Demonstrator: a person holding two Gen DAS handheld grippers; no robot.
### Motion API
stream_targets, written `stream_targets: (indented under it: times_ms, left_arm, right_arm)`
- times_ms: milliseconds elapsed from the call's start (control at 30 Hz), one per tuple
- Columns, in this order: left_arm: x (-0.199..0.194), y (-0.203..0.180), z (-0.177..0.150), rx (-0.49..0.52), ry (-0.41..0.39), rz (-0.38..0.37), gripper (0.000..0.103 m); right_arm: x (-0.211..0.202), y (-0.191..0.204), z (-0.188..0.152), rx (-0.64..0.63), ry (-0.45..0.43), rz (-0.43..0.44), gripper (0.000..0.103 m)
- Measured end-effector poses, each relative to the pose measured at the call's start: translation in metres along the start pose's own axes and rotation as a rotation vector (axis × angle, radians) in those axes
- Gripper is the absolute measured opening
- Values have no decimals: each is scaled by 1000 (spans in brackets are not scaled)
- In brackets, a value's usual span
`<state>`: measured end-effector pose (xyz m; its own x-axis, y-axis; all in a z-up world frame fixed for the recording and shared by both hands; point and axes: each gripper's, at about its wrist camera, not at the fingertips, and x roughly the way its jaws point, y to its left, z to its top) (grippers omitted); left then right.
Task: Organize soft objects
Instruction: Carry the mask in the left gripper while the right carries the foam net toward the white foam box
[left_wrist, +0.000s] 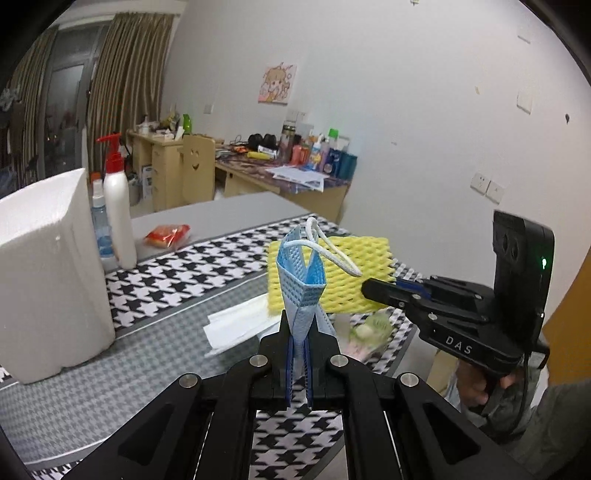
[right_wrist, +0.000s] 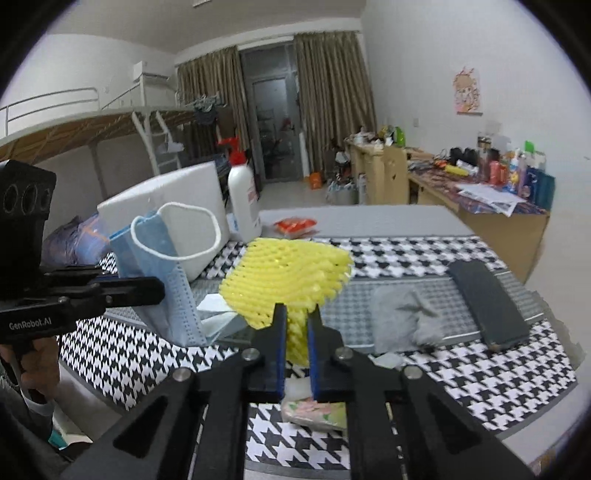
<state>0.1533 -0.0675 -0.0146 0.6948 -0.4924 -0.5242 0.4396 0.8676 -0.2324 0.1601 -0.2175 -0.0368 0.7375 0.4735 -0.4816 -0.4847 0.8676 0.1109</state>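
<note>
Left tongs (left_wrist: 299, 332) clamped tight on the blue face mask (left_wrist: 301, 280), the folded mask standing up out of the jaws, its white ear loop (left_wrist: 332, 247) curling off the top. Right tongs (right_wrist: 296, 332) pinched hard on the yellow foam net (right_wrist: 288, 280), which fans out above the pads, lifted clear of the desk (right_wrist: 424, 251). Both soft things are in the air, the mask just left of the net in the right wrist view.

Now take the white foam block (right_wrist: 177, 199) as the mark. The mask hangs right in front of it, the net off to its right. Tucked behind the block, a white pump bottle (right_wrist: 243, 199) with a red top. Beyond that, on the grey part of the desk, an orange packet (right_wrist: 295, 225). Below the mask, white paper sheets (left_wrist: 236, 325) lie flat on the houndstooth cloth (right_wrist: 443, 369). Far right of the block: a crumpled grey cloth (right_wrist: 402, 317), then a dark flat case (right_wrist: 487, 306) beside it. Under the right tongs, a floral tissue pack (right_wrist: 314, 413).
</note>
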Motion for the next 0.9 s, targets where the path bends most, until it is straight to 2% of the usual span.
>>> stream_targets:
  times_ms: [100, 400, 433, 500, 600, 700, 767, 900]
  left_arm:
    - [-2, -5, 5, -7, -3, -62, 5]
    - [-4, -13, 9, 21, 0, -66, 5]
    - [-3, -12, 10, 18, 9, -55, 5]
    - [-1, -9, 11, 8, 14, -79, 5]
    - [4, -14, 8, 47, 19, -42, 5]
    - [8, -11, 8, 29, 33, -66, 5]
    - [7, -11, 10, 36, 27, -56, 5]
    - [-1, -14, 16, 40, 10, -90, 5]
  right_arm:
    - [-11, -4, 5, 17, -32, -42, 13]
    - [-25, -14, 13, 41, -74, -163, 13]
    - [-25, -15, 13, 44, -76, -165, 13]
    - [-27, -15, 14, 48, -83, -164, 13]
    - [-32, -15, 15, 56, -98, -159, 13]
    - [-38, -11, 13, 53, -106, -120, 13]
    - [-39, -9, 12, 50, -108, -92, 13]
    - [-36, -7, 12, 49, -97, -96, 13]
